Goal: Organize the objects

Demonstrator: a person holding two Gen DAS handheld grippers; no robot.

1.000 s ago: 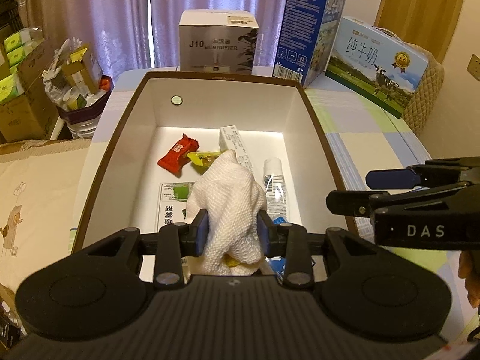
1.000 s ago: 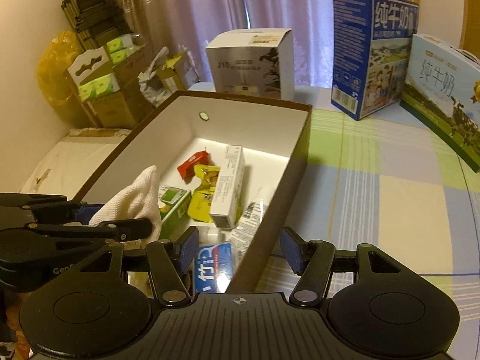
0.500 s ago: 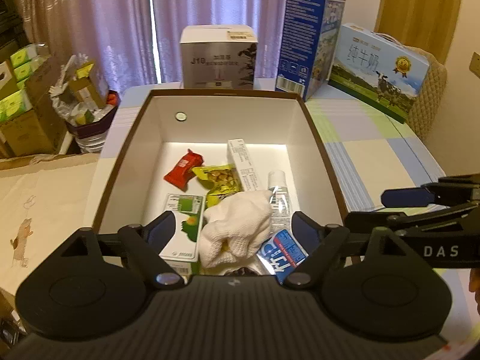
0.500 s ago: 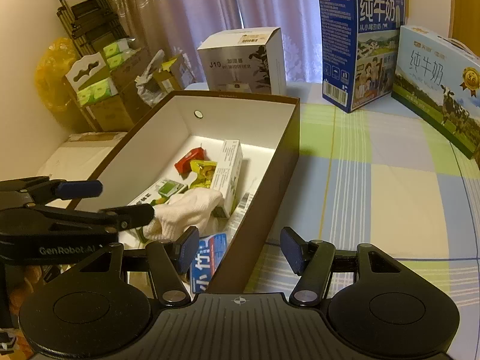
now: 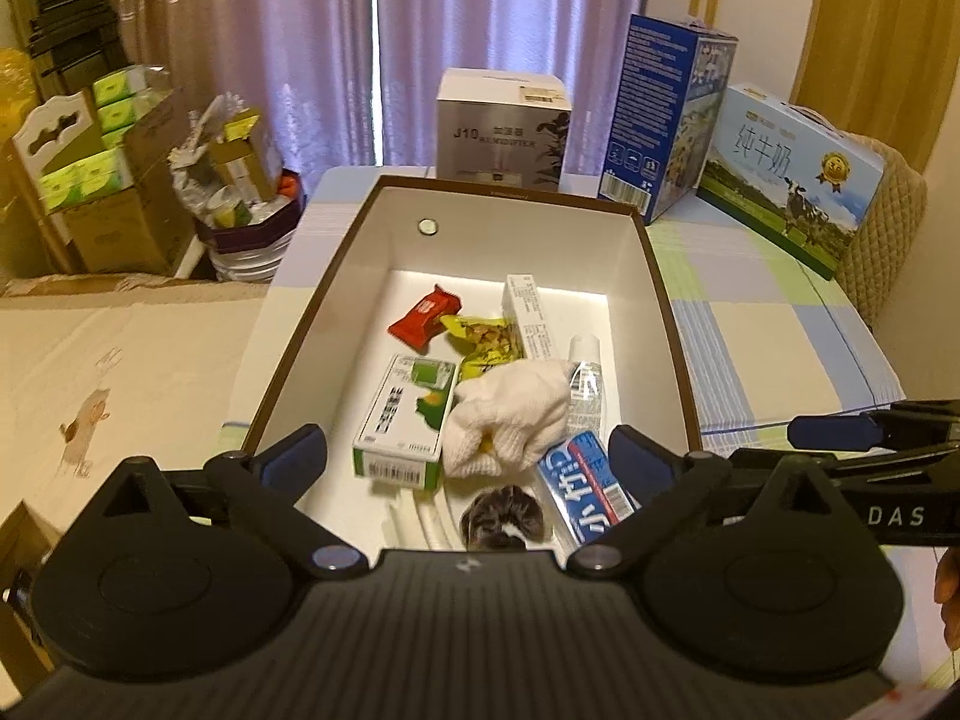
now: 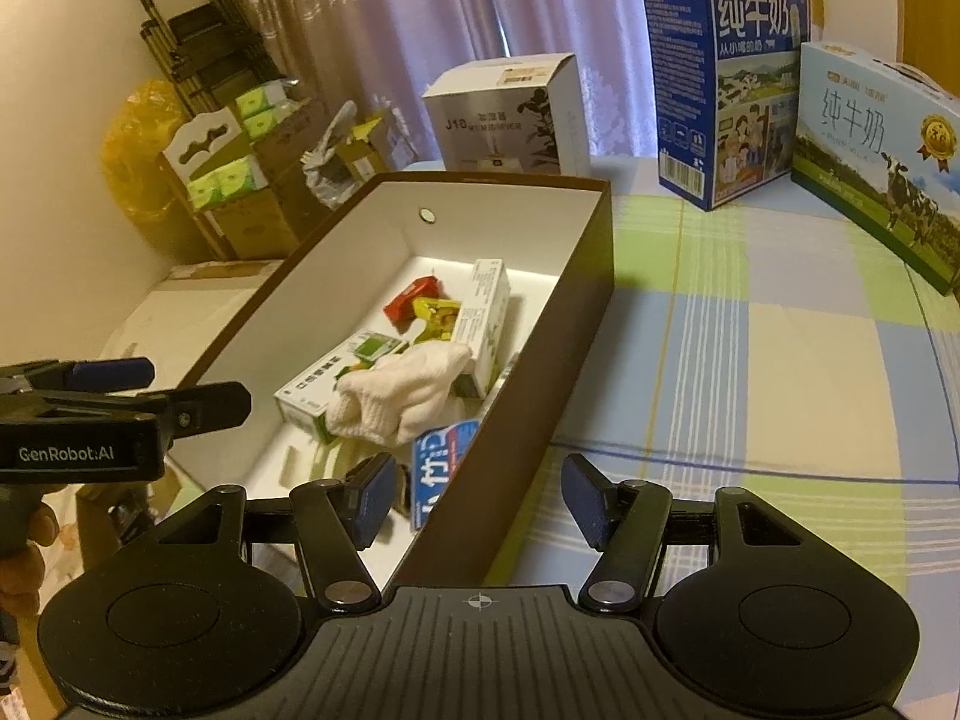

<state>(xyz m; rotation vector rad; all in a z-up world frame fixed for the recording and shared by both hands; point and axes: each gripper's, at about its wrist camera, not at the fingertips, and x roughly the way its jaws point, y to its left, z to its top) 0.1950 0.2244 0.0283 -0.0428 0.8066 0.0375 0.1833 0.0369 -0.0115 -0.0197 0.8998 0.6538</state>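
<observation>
With the left gripper [image 5: 468, 459] opening empty above the crumpled white knit cloth [image 5: 507, 417] in the brown-walled cardboard box [image 5: 666, 324] and the right gripper [image 6: 480, 495] unclenched astride its near right wall, either could snag that wall.

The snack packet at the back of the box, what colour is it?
Red, clearest in the left wrist view.

Colours in and around the brown box

Ahead of the black, blue-padded fingers [image 5: 639, 462]: brown box [image 5: 660, 300] lined white, holding a white cloth [image 5: 510, 414], red packet [image 5: 423, 318], yellow packet [image 5: 483, 339], green-and-white carton [image 5: 408, 420]; counter [image 6: 780, 348] checked blue, green, cream.
</observation>
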